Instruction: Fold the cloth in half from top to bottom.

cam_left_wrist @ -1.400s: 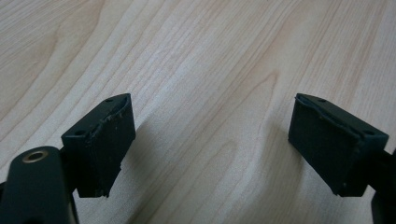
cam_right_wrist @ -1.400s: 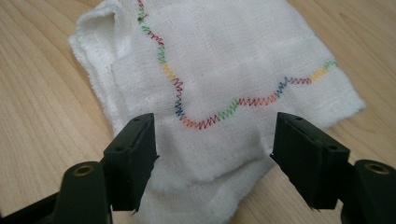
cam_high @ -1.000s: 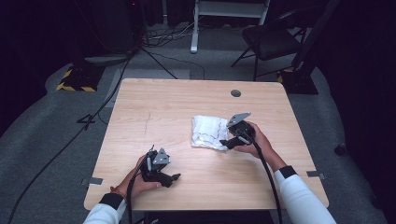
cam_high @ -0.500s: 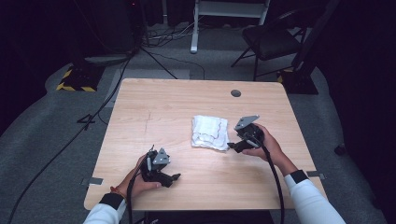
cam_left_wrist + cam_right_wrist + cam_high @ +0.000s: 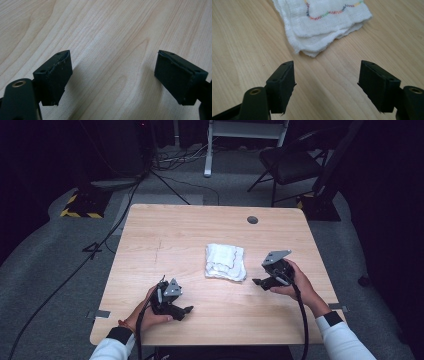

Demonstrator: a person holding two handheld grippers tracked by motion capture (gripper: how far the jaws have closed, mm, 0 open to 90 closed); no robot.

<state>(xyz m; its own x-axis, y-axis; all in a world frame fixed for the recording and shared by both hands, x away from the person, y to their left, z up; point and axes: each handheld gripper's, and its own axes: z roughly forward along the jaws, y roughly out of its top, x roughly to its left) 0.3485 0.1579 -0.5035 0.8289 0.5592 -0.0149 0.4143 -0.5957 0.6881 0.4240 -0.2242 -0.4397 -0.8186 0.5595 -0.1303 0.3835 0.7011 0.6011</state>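
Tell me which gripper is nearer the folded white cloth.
Right. The right gripper sits just off the folded white cloth, jaws open toward it; the left gripper rests farther away, near the table's front edge.

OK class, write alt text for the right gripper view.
A folded white cloth with wavy multicoloured stitching lies on a pale wooden table. The right gripper points at it with its two black jaws open, short of the cloth's nearest corner.

Looking down and forward from high above the near edge of the table (image 5: 165, 235), and, close over the wood, along the jaws of the left claw (image 5: 112, 77) and of the right claw (image 5: 327, 85), whose view shares with the high one the folded cloth (image 5: 322, 22) just ahead.
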